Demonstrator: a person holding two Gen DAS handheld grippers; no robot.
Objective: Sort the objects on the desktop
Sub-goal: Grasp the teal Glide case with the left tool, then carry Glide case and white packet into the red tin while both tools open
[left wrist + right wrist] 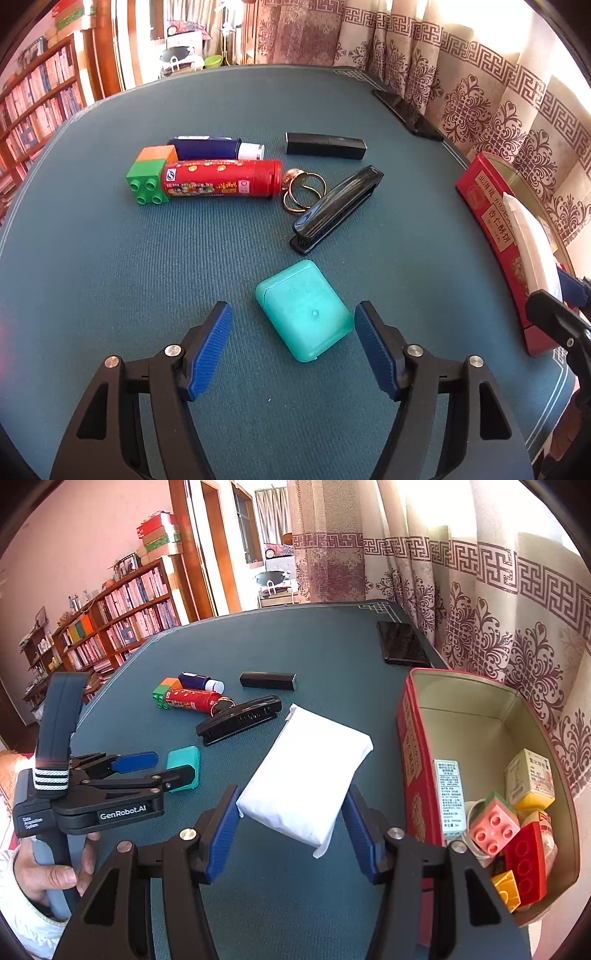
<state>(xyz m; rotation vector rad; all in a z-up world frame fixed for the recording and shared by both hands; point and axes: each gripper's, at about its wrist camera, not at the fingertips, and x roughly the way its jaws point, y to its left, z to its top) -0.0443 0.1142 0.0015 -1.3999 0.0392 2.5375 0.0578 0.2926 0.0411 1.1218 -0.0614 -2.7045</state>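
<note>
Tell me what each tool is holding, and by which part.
Right tool grips the white packet across its near end. Left tool holds nothing; the teal case sits between its open jaws.

Setting: a lived-in home room. Wooden bookshelves (122, 620) packed with books at ten o'clock, gift boxes (159, 535) stacked on top. Patterned curtains (480, 602) with sunlight behind run from twelve to three o'clock. A wooden doorway (218, 554) at twelve o'clock. Work surface: a table under a blue-green cloth (295, 635).
</note>
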